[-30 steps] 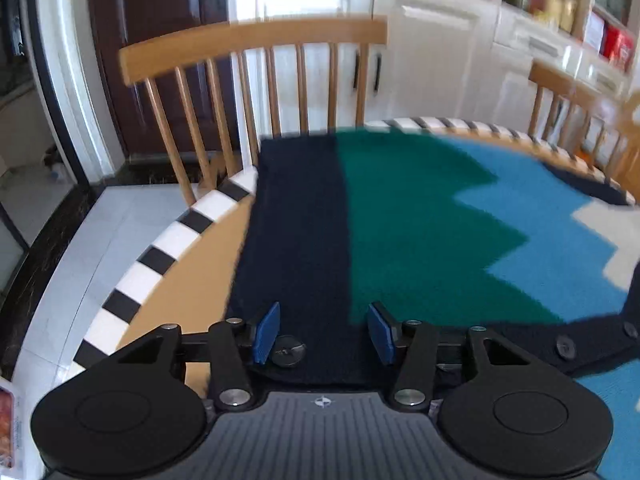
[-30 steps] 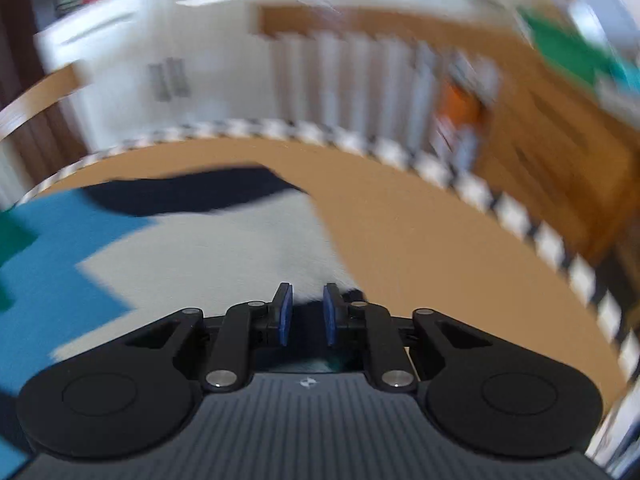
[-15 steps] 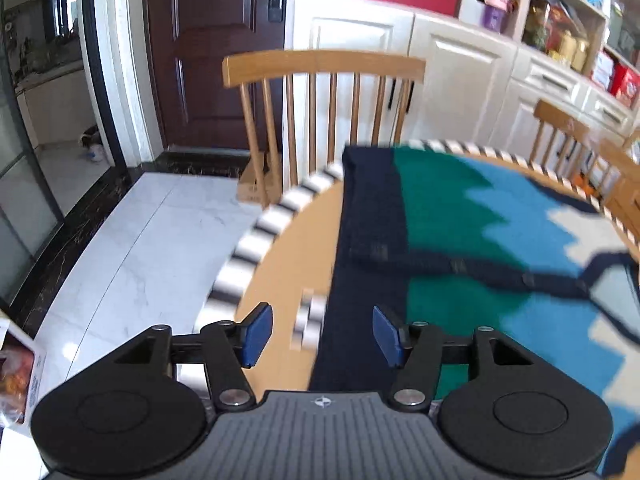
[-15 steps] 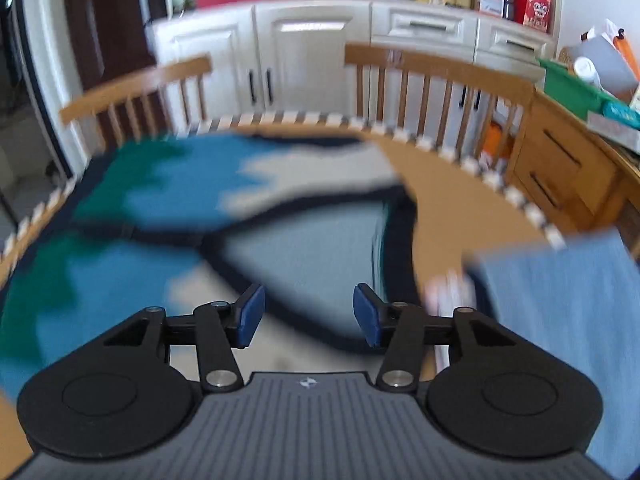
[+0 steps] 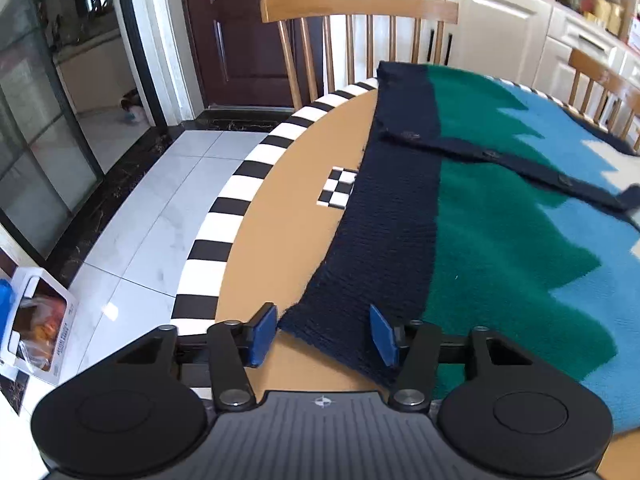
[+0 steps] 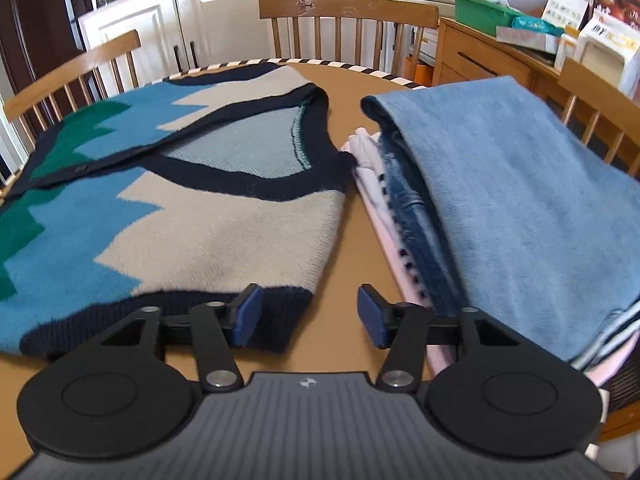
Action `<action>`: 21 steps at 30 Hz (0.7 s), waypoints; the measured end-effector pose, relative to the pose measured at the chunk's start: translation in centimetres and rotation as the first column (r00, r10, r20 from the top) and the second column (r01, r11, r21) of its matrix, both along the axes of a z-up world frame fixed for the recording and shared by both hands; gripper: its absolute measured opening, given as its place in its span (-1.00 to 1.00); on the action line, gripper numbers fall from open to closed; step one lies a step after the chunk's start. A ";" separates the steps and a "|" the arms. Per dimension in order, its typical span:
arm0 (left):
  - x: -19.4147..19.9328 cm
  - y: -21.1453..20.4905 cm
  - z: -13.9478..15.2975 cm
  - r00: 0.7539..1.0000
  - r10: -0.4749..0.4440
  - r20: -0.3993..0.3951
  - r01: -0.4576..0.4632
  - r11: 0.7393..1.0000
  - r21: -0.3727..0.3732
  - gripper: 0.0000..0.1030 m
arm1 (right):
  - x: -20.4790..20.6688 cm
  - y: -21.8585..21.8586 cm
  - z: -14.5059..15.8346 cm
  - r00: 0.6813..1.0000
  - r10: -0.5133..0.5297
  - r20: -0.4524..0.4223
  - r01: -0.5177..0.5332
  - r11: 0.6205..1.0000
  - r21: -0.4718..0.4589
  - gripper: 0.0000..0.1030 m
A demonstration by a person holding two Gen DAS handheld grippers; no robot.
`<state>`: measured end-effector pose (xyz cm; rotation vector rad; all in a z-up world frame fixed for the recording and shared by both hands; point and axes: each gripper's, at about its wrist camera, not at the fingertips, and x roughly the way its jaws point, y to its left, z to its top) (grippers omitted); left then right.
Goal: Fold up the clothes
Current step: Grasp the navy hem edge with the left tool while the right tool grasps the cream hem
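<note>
1 zigzag-patterned navy, green, blue and cream knitted cardigan [image 6: 192,208] lay flat, buttoned, beside 1 stack of folded clothes [image 6: 500,200]. Both the left gripper [image 5: 323,334] and the right gripper [image 6: 310,316] were closing, gripping nothing.

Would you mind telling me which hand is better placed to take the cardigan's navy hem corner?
Left: the left tool, closing, already straddles that corner of the cardigan.

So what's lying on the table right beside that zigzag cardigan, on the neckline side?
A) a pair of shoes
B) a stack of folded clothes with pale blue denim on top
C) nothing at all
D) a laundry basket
B: in the right wrist view a stack of folded clothes, topped with pale blue denim, sits on the table just right of the cardigan.
</note>
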<state>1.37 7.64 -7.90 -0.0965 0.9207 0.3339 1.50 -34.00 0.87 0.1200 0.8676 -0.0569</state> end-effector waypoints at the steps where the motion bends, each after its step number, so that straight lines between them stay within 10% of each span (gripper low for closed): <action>1: -0.1 -0.1 -0.1 1.000 -0.008 0.002 0.008 1.000 0.015 -0.15 | 0.2 0.3 -0.3 1.000 0.006 -0.004 -0.006 1.000 0.004 -0.36; 7: -0.5 -0.1 -0.2 0.998 -0.051 -0.023 0.053 0.992 0.112 -0.74 | 0.3 1.6 -1.0 0.998 0.055 -0.024 -0.055 0.998 0.010 -0.79; 21: -5.5 1.4 0.7 0.992 -0.035 -0.119 0.047 0.994 0.099 -0.78 | -7.0 1.9 0.4 0.969 0.204 -0.140 -0.207 0.978 -0.004 -0.83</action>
